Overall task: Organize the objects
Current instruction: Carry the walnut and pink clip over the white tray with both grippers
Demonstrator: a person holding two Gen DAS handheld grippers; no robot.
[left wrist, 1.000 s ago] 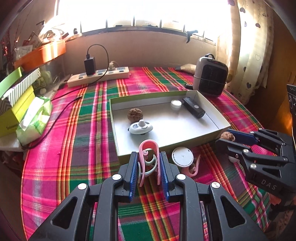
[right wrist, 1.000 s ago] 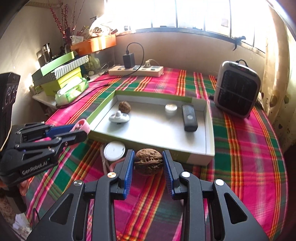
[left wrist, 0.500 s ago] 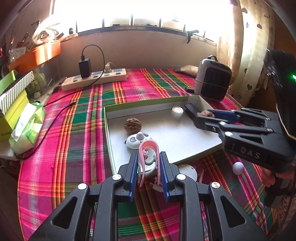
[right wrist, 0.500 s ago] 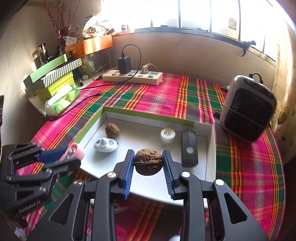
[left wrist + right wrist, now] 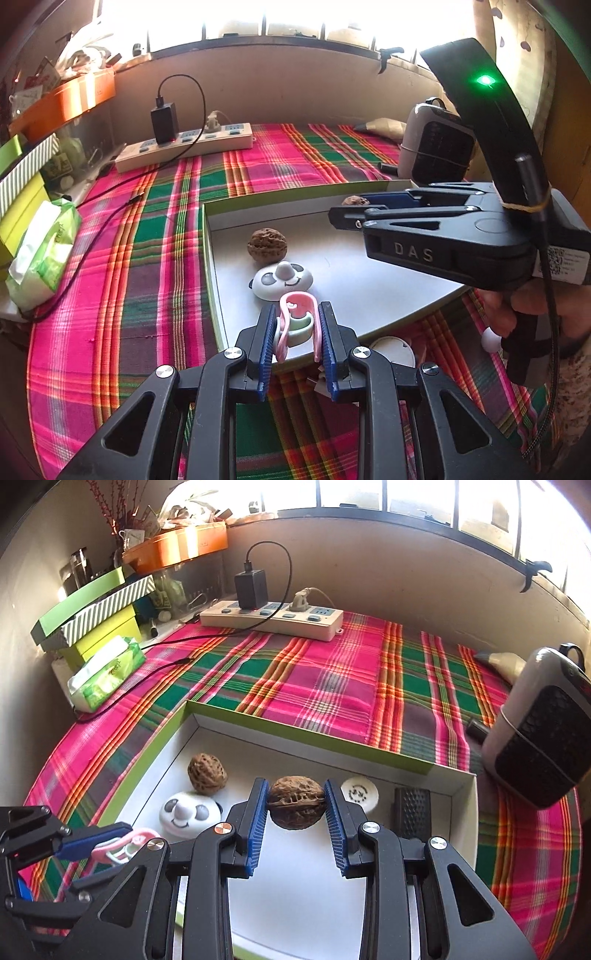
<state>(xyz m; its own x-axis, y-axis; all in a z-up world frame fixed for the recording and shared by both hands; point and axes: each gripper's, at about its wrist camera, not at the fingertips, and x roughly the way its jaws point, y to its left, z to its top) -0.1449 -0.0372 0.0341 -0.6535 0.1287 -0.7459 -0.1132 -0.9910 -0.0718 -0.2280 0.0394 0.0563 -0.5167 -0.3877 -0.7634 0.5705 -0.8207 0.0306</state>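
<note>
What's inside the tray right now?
On the tray floor: a loose walnut, a panda-face piece, a white disc and a black remote. The right gripper and its held walnut hide the floor below them.

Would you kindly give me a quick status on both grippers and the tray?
Left gripper shut on pink clip, at tray edge. Right gripper shut on walnut, over tray. Second walnut, panda piece already inside. Drop zone open.

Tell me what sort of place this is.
Probably a room in a home, at a table by a window: a plaid tablecloth, a power strip with a charger plugged in, a small heater, and stacked boxes beside a tissue pack.
</note>
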